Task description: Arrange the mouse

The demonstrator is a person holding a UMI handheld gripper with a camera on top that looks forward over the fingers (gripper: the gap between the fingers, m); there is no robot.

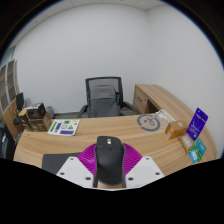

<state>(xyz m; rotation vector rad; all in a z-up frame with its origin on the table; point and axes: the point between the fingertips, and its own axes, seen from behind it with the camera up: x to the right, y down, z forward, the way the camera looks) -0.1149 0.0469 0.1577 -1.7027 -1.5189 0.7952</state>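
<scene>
1. Gripper [109,176] nearest, fingers spread narrowly about a black mouse [108,160]; magenta pads [93,157] close against both sides of mouse, apparently holding it, though firm contact cannot be confirmed.
2. Mouse lying lengthwise between fingers, nose pointing forward, above near edge of wooden desk [80,143].
3. Just beyond, on desk: green-and-white booklet [64,127] ahead and left of fingers.
4. Ahead and right: round grey object [149,122], purple box [197,122] standing upright, teal packets [197,151] beside it.
5. Behind desk: black office chair [103,98], facing desk.
6. Farthest: plain white wall [100,45]; cluttered side table [34,115] at left.
</scene>
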